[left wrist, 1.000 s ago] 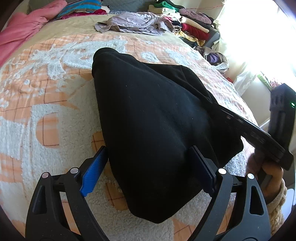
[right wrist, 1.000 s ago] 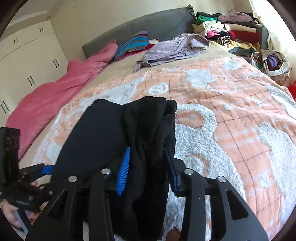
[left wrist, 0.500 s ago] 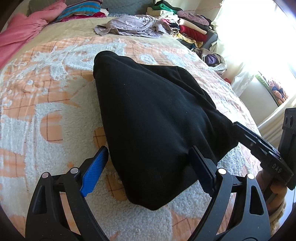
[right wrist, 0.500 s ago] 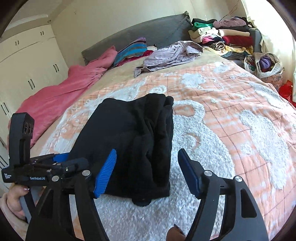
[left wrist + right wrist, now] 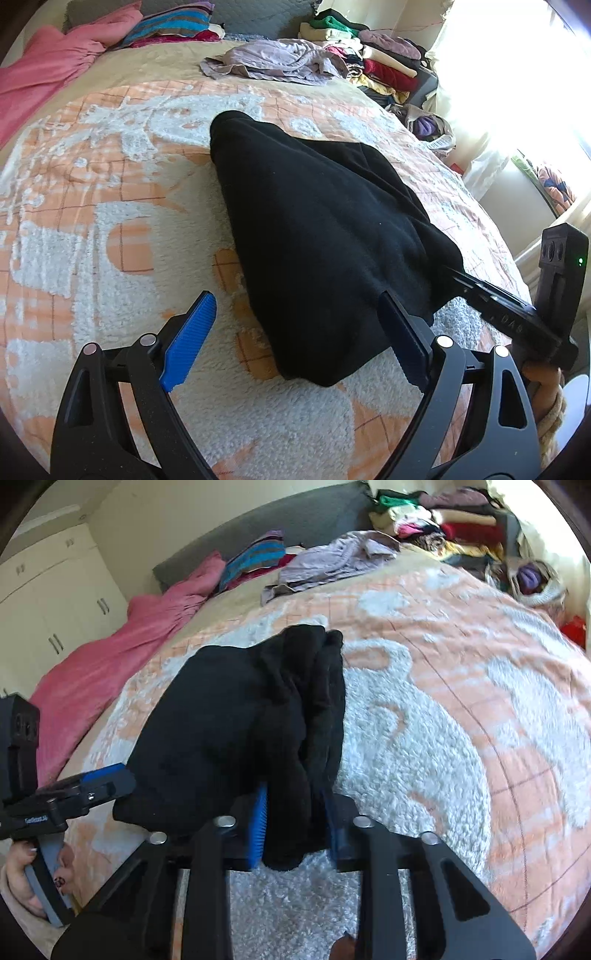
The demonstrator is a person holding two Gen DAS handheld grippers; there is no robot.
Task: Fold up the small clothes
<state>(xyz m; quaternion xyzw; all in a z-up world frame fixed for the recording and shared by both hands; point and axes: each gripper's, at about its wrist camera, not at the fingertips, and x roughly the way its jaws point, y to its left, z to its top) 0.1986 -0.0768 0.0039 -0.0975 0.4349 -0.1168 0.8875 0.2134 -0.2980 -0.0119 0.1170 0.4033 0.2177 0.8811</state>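
Bedspread (image 5: 461, 738); right claw (image 5: 295, 823) gripping garment (image 5: 240, 720).

right gripper (image 5: 448, 275) tips buried under black garment (image 5: 325, 236)

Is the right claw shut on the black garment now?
Shut: the right claw pinches the black garment at its bunched near edge, cloth filling the gap between its blue pads.

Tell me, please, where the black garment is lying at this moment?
The black garment lies on the orange and white blanket in the middle of both views, its near edge pinched in the right gripper, with the open left gripper before it.
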